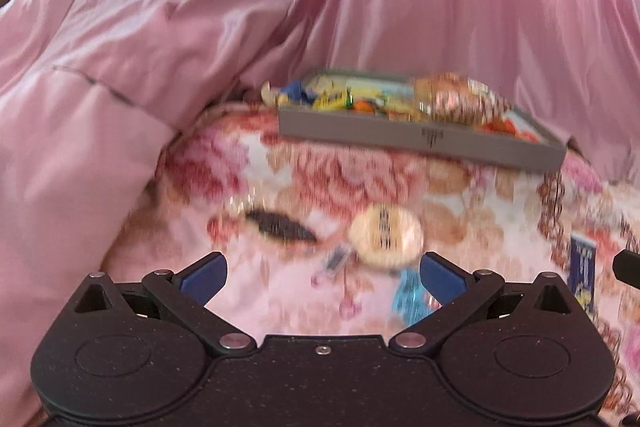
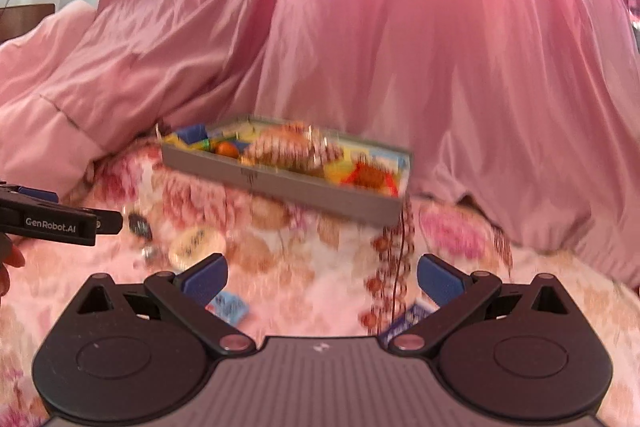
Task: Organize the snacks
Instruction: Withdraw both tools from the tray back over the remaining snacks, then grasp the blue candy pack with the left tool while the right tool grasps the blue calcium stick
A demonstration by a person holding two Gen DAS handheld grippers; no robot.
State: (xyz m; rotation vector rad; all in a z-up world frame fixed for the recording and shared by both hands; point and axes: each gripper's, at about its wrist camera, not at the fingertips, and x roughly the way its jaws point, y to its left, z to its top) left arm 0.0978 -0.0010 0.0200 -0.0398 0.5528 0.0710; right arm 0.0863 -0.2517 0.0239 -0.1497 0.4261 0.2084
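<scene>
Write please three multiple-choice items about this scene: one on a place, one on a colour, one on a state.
1. Where does the grey tray stand?
A. on the flowered bedcover, before the pink quilt
B. on a wooden shelf
C. in a sink

2. What colour are the pads on the gripper fingers?
A. red
B. blue
C. white

3. How is the left gripper?
A. shut on a packet
B. shut, holding nothing
C. open, holding nothing

Key: 1 A, the tray rests on the flowered bedcover with the pink quilt rising behind it. 2 B, the pads in both wrist views are blue. 3 C, its fingers stand wide apart with only cloth and loose snacks beyond.
</scene>
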